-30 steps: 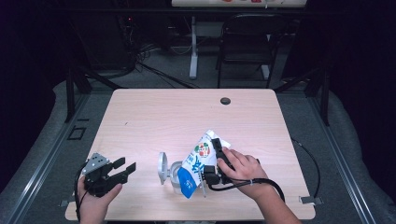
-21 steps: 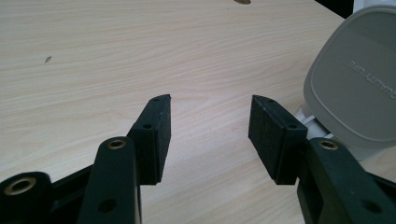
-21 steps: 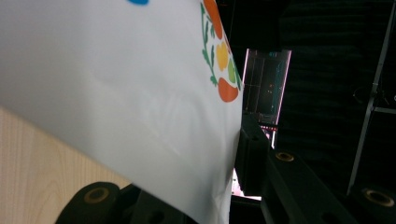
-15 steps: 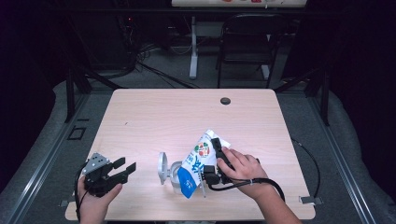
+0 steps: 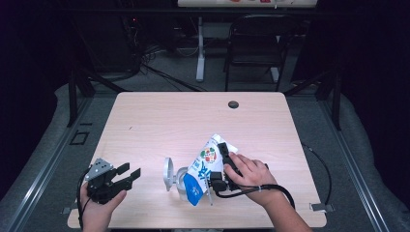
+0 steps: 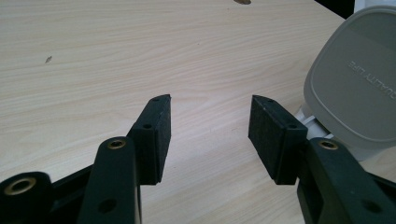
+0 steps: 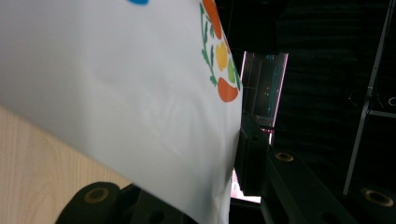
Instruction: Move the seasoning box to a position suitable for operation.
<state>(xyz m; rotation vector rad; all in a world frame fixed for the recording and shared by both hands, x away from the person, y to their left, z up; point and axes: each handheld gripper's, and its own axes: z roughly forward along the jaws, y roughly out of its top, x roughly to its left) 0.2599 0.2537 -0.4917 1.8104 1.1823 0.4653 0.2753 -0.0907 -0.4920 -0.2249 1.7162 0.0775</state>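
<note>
Bag (image 5: 205, 166) in right claw (image 5: 218, 166)

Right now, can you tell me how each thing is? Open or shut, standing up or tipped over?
Left gripper: open, nothing between its jaws, low over the table.
Right gripper: shut on the bag.
Bag: white and blue, held tilted, lower end over the container.
Container: on the table, open.
Lid: grey, flipped up, standing on edge.
</note>
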